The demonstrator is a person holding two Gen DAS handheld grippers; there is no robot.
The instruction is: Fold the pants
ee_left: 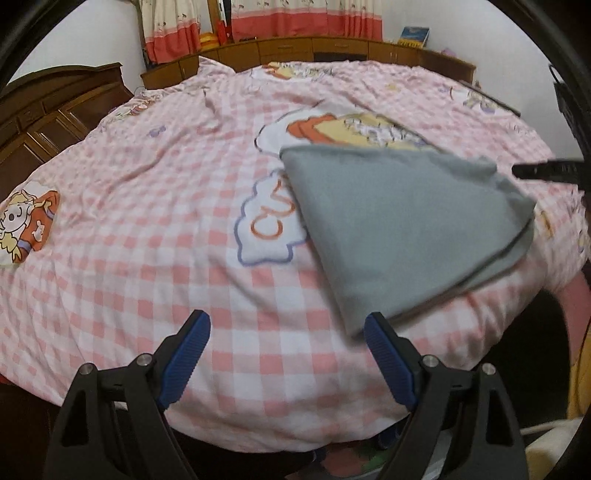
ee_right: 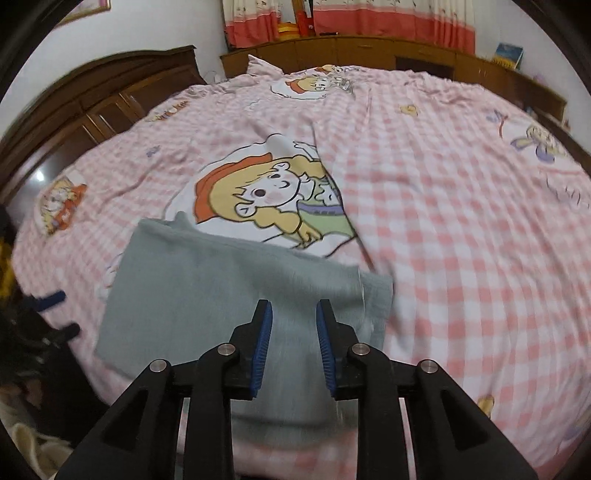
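Observation:
The grey pants lie folded into a flat layered block on the pink checked bedspread. My left gripper is open and empty, just left of the block's near corner. In the right wrist view the pants lie under my right gripper, whose jaws stand partly apart above the cloth with nothing clamped between them. The right gripper's black tip shows at the pants' far right edge in the left wrist view. The left gripper's blue fingertips show at the left in the right wrist view.
The bedspread carries cartoon girl prints. A dark wooden headboard stands at the left. Wooden cabinets and red-and-cream curtains line the far wall. The bed's near edge drops off just below both grippers.

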